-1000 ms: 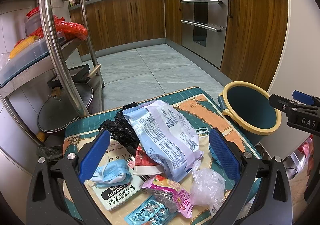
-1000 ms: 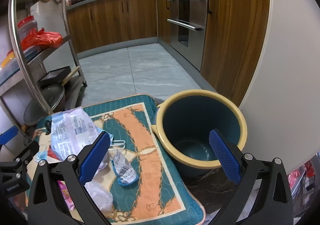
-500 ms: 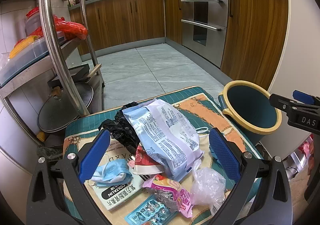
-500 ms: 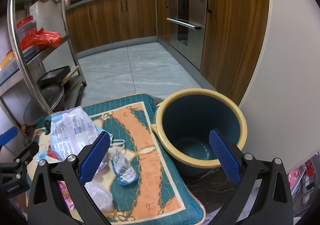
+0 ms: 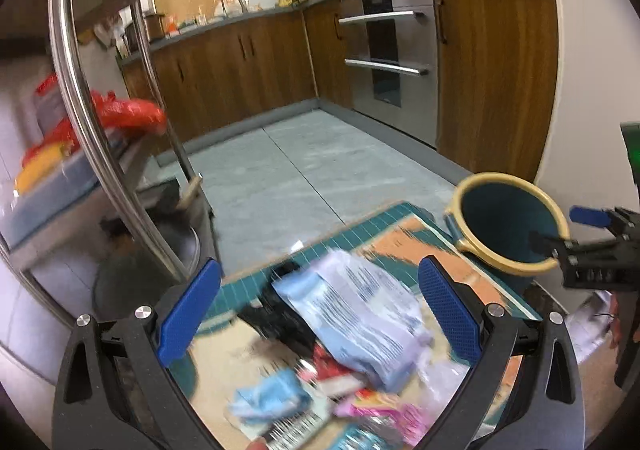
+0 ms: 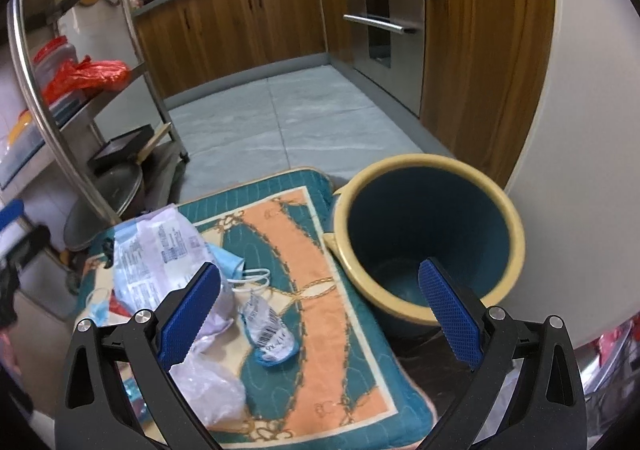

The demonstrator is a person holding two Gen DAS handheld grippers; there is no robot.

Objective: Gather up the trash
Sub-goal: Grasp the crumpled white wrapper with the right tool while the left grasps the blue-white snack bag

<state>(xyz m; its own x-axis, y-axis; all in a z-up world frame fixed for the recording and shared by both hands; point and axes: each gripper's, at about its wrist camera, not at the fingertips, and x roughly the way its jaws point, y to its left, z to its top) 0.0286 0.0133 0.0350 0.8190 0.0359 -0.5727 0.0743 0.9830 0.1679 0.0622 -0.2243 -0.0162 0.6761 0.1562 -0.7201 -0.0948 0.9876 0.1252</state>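
Observation:
Trash lies heaped on a teal and orange mat (image 5: 404, 226) (image 6: 280, 234). A large pale blue printed bag (image 5: 356, 310) (image 6: 156, 250) tops the heap, over a black bag (image 5: 276, 322), a blue face mask (image 5: 272, 398) and pink wrappers (image 5: 384, 410). A small blue-edged wrapper (image 6: 268, 334) and a clear plastic bag (image 6: 208, 386) lie on the mat. The teal bin with a cream rim (image 5: 508, 226) (image 6: 428, 238) stands right of the mat. My left gripper (image 5: 320, 318) hangs open above the pile. My right gripper (image 6: 320, 314) is open between mat and bin.
A steel rack (image 5: 80, 98) (image 6: 48, 106) with red bags, boxes and pans stands at the left. Wooden cabinets (image 6: 240, 18) and an oven (image 5: 392, 58) line the far side beyond a tiled floor (image 5: 304, 170). A white wall (image 6: 580, 130) rises right of the bin.
The left gripper has swung up and back, so the pile sits lower and is blurred. The right gripper has eased slightly forward. Both stay open.

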